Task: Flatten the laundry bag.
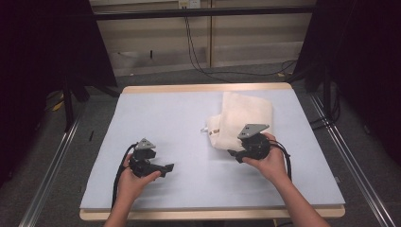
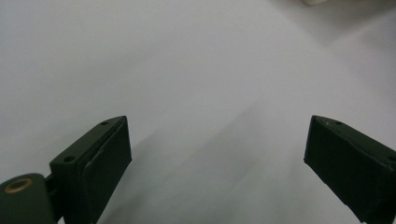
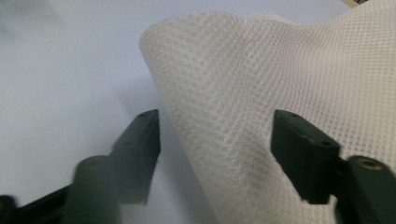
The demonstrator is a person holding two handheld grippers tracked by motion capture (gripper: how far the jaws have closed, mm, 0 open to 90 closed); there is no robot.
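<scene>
Broadly, the pale blue counter (image 1: 189, 113) lies bare across its left half, where the left hand-held gripper (image 1: 166, 168) hovers released near the front edge. Toward the right rear lies a folded white mesh cloth (image 1: 243, 118); the right hand-held gripper (image 3: 215, 140) straddles its fold, not clamped. Grey floor surrounds.

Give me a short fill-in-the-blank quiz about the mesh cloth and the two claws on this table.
1. The white cloth has a ____ texture.
2. A fold of the cloth lies between the jaws of the ____ claw.
3. The left claw has ____ between its jaws.
4. The table has a light ____ top.

Missing words: mesh; right; nothing; blue
</scene>
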